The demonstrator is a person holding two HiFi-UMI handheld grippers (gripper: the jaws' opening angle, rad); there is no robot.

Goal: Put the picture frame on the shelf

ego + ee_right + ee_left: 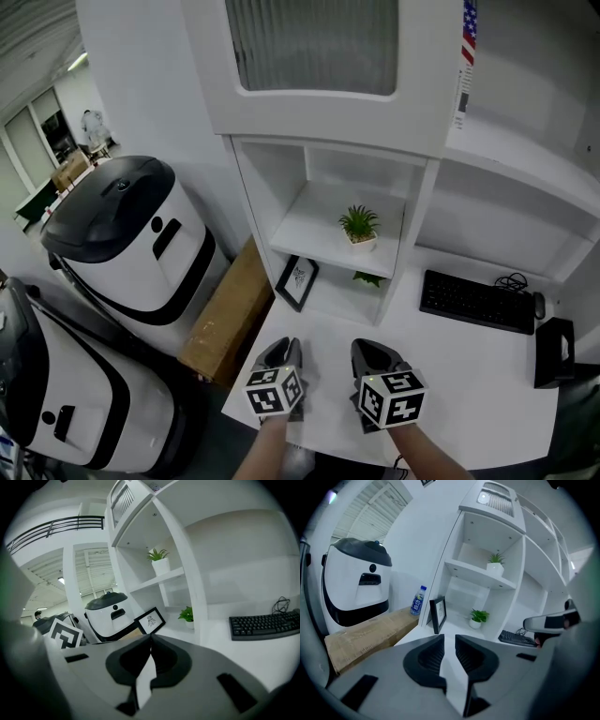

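Black picture frame [297, 282] leans on the white counter [469, 366], under the shelf [319, 230].
Left gripper [284, 351] fingers stand slightly apart, empty; right gripper [372, 352] fingers are pressed together. The frame seems light, stiff, perhaps glazed: better to pinch its side edge.
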